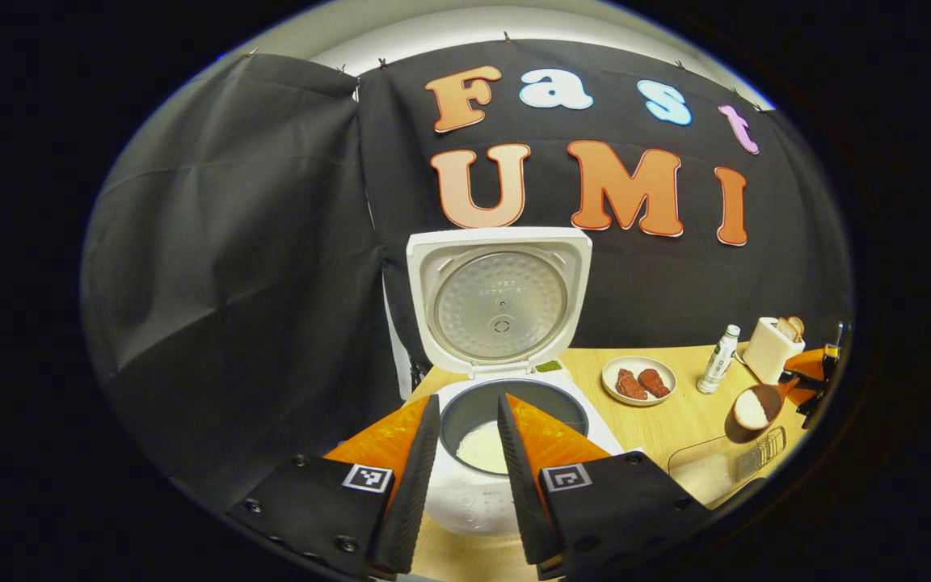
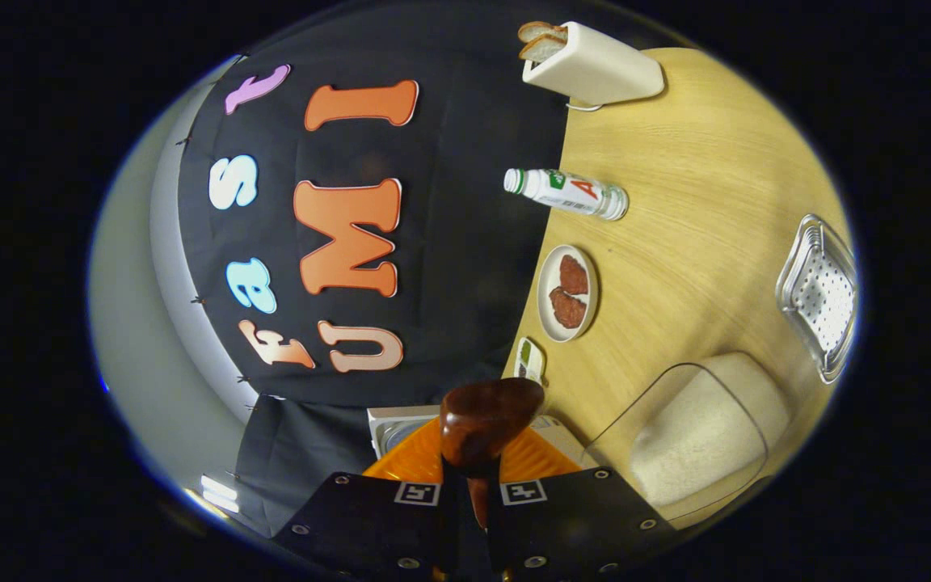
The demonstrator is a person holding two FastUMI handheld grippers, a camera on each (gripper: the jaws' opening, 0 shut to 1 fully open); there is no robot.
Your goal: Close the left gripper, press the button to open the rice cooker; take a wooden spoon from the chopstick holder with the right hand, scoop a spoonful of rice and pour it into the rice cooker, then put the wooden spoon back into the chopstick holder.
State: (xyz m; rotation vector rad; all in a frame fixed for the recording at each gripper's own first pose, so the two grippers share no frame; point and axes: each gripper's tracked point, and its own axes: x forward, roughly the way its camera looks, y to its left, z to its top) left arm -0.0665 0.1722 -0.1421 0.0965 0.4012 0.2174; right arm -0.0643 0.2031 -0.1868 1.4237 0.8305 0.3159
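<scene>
The wooden spoon (image 2: 483, 436) sits pinched between the right gripper (image 2: 469, 485)'s two fingers, handle running back between them and the bowl standing just ahead of the tips. From the left gripper view the same spoon (image 1: 756, 406) shows far off to that gripper's right, its bowl heaped with white rice, held level so the load stays put; the holding gripper (image 1: 813, 376) sits behind it at the picture's edge. So the scoop looks done and the carry to the cooker is what remains.

The rice cooker (image 1: 514, 436) stands directly ahead of and below the left gripper (image 1: 469, 477), lid (image 1: 500, 299) swung fully upright at the back, the inner pot open with some rice already in the bottom. The left gripper's fingers stand apart with nothing between them, hovering just above the cooker's front rim, and that crowds the pot's near side.

The clear rice container (image 2: 696, 436) lies just to the right of the right gripper, close under the spoon. Beyond it, well apart, are a plate of meat (image 2: 566, 293), a bottle (image 2: 566, 192), a toaster (image 2: 595, 73) and what looks like a metal rack (image 2: 819, 295), possibly the chopstick holder, though the fisheye rim blurs it. The open tabletop (image 2: 676, 178) between container and cooker leaves a free path; the upright lid limits approach from behind.
</scene>
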